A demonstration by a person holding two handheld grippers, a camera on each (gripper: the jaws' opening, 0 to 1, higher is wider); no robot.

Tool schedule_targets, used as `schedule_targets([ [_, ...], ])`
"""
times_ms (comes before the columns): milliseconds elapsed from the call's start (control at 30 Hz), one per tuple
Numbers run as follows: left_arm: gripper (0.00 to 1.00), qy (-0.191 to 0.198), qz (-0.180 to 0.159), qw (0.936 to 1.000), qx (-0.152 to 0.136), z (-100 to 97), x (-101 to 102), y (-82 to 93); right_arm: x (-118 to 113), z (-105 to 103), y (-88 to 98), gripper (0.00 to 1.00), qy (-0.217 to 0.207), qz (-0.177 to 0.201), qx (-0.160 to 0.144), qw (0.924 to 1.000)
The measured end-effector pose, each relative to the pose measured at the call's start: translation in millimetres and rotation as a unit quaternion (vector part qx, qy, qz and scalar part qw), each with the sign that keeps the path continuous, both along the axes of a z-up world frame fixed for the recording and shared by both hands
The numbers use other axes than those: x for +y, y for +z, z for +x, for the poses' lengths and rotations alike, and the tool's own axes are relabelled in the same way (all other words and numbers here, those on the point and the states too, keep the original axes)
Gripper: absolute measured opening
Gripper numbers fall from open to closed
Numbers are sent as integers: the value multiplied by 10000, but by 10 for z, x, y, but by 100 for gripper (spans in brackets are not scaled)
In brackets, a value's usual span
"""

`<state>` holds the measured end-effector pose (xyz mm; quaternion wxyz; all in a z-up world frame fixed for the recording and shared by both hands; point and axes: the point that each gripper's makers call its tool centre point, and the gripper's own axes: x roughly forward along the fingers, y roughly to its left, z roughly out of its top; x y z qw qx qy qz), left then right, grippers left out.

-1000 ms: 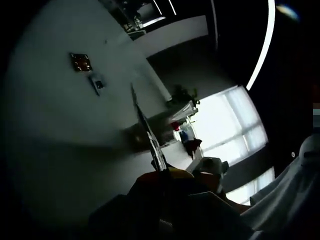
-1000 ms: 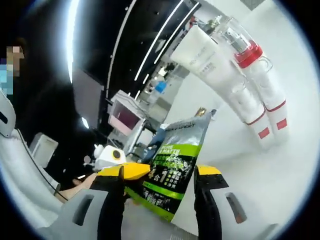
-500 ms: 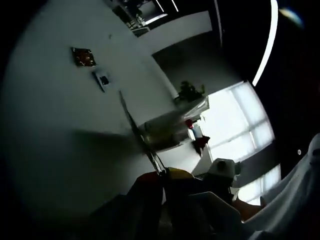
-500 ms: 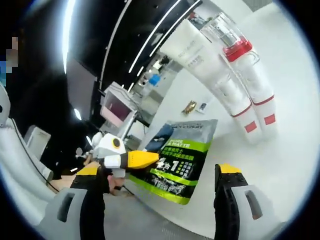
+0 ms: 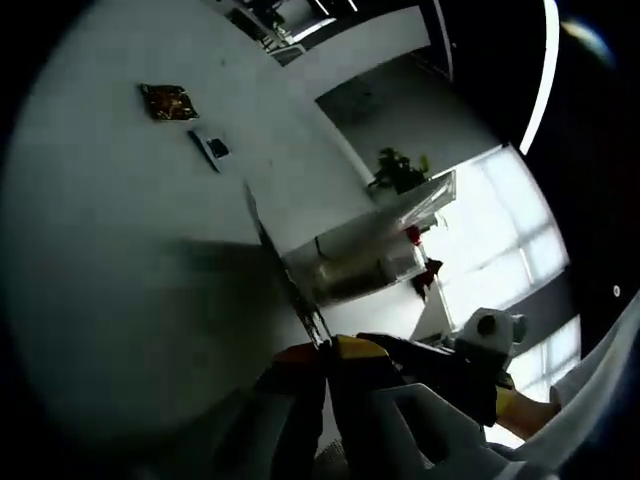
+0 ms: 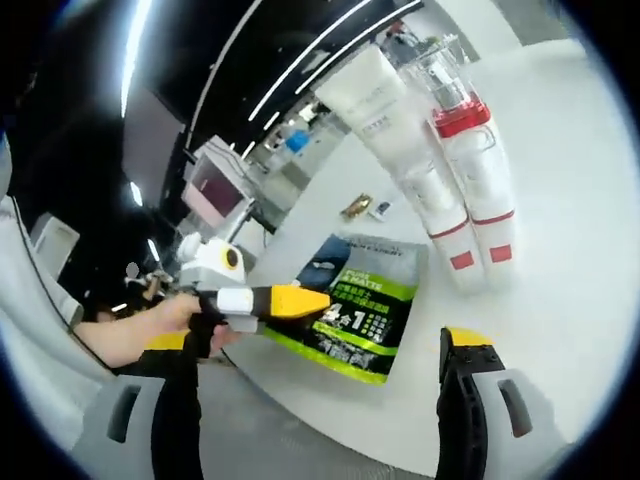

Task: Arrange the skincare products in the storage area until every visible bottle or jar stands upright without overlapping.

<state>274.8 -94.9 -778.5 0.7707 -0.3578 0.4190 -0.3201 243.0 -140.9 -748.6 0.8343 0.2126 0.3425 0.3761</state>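
A green and black pouch (image 6: 368, 318) lies low over the white table (image 6: 560, 300) near its edge. My left gripper (image 6: 300, 300) comes in from the left, yellow-tipped and shut on the pouch's edge. In the left gripper view the pouch (image 5: 285, 280) shows edge-on, rising from my shut left gripper (image 5: 325, 348). My right gripper (image 6: 318, 345) stands wide open in front of the pouch, touching nothing. Behind the pouch stand a white tube (image 6: 378, 105), a clear-capped bottle with a red band (image 6: 455, 105) and white bottles with red marks (image 6: 470, 225), close together.
Two small sachets (image 6: 358, 207) lie on the table beyond the pouch, seen also in the left gripper view as sachets (image 5: 165, 100). A clear box (image 5: 370, 250) stands at the table's far side. A hand (image 6: 150, 320) holds the left gripper.
My right gripper has opened wide and let go of the pouch. The left gripper keeps hold of it, and the pouch has tipped down flatter toward the table.
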Motion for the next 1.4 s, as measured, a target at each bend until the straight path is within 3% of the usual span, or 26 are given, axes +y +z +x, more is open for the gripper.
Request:
schedule_targets([
  [233,0,23,310,9994,141,30,-14,-164,-256,76,-97,99,-38,-707,-141,9974],
  [433,8,73,566,9982,174,65,13,-252,-384,122,-144,99,-288,-773,-95,9965],
  [600,18,-23,987,9951,30,84,58,-316,-412,153,-143,99,-329,-775,-107,9964],
  [800,22,-204,1341,9905,-211,144,85,-311,-450,159,-142,99,-361,-773,-102,9963],
  [933,31,-534,1922,9780,-613,141,103,-273,-476,170,-144,99,-418,-754,-88,9962],
  [1100,45,-1042,2730,9504,-1068,131,170,-313,-471,172,-150,99,-421,-736,-73,9964],
  [1300,51,-1359,3175,9299,-1262,67,173,-334,-474,175,-152,99,-441,-712,-63,9965],
  [1400,52,-1485,3522,9119,-1496,124,251,-351,-473,176,-149,99,-465,-683,-48,9966],
])
